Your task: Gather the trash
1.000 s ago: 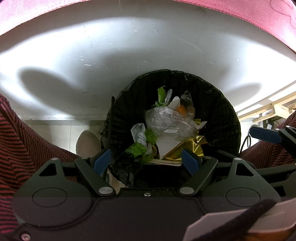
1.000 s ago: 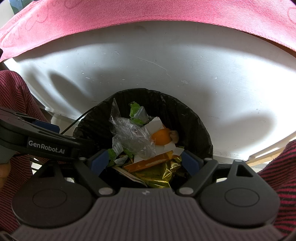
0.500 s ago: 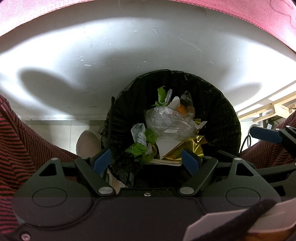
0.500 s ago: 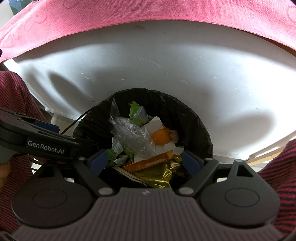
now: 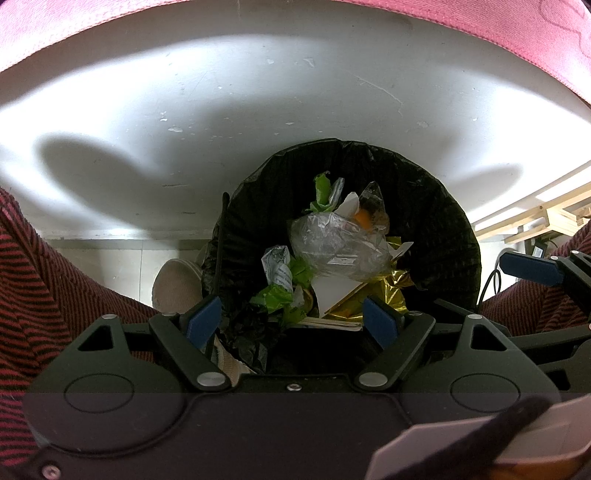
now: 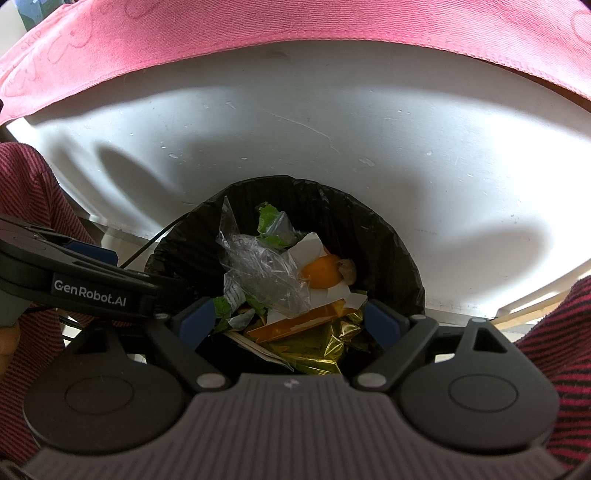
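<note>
A round bin with a black liner [image 5: 436, 206] [image 6: 384, 236] stands on the floor below both grippers. Inside lie crumpled clear plastic [image 5: 332, 240] [image 6: 262, 273], green wrappers [image 5: 277, 295], an orange peel on white paper [image 6: 321, 277], an orange carton [image 6: 295, 325] and gold foil [image 5: 373, 299] [image 6: 325, 347]. My left gripper [image 5: 293, 325] hangs open over the bin's near rim with nothing between its blue pads. My right gripper [image 6: 290, 323] is open too, above the trash, holding nothing. Each view shows part of the other tool at its edge.
A white table edge [image 5: 258, 110] [image 6: 332, 129] with a pink cloth [image 6: 295, 33] on top curves above the bin. Red striped trouser legs [image 5: 44, 277] flank it, and a beige shoe [image 5: 173, 284] rests by its left side. A wooden frame [image 5: 546, 214] stands at right.
</note>
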`<control>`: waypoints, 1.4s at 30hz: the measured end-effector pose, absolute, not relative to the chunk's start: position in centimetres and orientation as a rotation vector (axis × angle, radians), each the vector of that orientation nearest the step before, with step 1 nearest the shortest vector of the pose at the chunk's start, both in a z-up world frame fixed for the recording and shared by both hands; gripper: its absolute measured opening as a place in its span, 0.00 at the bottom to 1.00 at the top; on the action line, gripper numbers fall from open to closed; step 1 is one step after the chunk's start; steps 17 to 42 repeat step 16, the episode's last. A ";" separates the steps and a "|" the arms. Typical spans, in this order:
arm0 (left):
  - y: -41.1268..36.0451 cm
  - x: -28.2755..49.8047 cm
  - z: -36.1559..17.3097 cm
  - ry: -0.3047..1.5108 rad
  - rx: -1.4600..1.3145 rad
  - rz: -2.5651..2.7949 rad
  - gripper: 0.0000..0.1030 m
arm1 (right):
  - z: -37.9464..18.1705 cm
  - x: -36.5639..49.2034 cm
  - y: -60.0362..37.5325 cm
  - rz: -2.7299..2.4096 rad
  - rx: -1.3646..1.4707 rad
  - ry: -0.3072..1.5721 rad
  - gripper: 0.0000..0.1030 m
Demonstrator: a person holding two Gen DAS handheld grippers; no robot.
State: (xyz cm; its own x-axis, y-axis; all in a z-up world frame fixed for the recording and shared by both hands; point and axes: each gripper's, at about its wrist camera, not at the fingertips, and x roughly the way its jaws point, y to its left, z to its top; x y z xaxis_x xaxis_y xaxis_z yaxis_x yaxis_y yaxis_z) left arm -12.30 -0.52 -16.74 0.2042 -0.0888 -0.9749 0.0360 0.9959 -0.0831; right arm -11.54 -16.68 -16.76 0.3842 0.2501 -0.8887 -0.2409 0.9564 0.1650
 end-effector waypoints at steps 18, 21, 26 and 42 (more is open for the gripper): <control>-0.5 -12.2 -16.2 1.348 -0.031 -0.090 0.80 | -16.6 -11.3 -16.8 0.314 0.018 1.132 0.93; -0.5 -12.2 -16.2 1.348 -0.031 -0.090 0.80 | -16.6 -11.3 -16.8 0.314 0.018 1.132 0.93; -0.5 -12.2 -16.2 1.348 -0.031 -0.090 0.80 | -16.6 -11.3 -16.8 0.314 0.018 1.132 0.93; -0.5 -12.2 -16.2 1.348 -0.031 -0.090 0.80 | -16.6 -11.3 -16.8 0.314 0.018 1.132 0.93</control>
